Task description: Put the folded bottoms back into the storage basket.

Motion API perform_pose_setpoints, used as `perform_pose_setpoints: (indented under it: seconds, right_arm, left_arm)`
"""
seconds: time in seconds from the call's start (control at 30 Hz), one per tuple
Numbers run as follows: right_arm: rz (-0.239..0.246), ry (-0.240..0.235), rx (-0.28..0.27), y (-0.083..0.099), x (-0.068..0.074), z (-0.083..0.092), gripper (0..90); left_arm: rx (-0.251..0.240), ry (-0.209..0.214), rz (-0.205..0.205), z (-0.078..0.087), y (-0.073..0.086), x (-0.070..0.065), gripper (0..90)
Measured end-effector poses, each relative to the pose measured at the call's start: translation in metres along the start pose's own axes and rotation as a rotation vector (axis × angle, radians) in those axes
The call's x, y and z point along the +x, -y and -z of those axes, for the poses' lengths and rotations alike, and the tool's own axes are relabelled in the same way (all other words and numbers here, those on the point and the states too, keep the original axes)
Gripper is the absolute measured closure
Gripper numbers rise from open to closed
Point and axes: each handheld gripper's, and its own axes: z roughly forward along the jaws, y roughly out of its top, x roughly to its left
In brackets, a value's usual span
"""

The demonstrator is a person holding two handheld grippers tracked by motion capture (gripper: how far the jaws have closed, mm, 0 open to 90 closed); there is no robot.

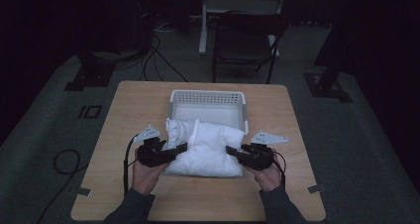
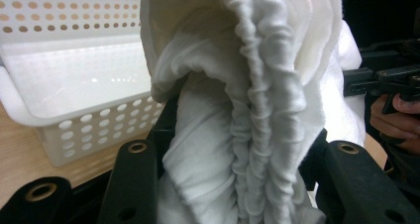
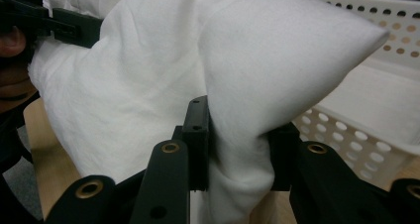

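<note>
A bulky white folded cloth [image 1: 208, 147] hangs a little above the wooden table [image 1: 129, 110], held from both sides. My left gripper [image 1: 181, 147] is shut on its left edge, where gathered, elastic-like folds [image 2: 247, 135] bunch between the black jaws. My right gripper [image 1: 232, 150] is shut on the right edge, pinching a thick fold [image 3: 237, 149]. Right behind the cloth stands a white perforated basket [image 1: 208, 96]; its wall appears in the left gripper view [image 2: 74, 130] and the right gripper view [image 3: 356, 140].
A dark folding chair [image 1: 245, 40] and a white stand leg [image 1: 203, 30] are beyond the table's far edge. Cables [image 1: 158, 60] trail over the grey floor. Bare tabletop lies to the left and right of the basket.
</note>
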Motion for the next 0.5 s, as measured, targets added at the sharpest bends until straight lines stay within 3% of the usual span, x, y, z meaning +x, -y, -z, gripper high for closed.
perform_pose_setpoints:
  seconds: [0.5]
  right_arm:
    - [0.012, 0.011, -0.024, -0.018, -0.004, 0.0, 70.0]
  left_arm:
    - [-0.024, -0.016, -0.017, 0.001, -0.015, -0.001, 52.7]
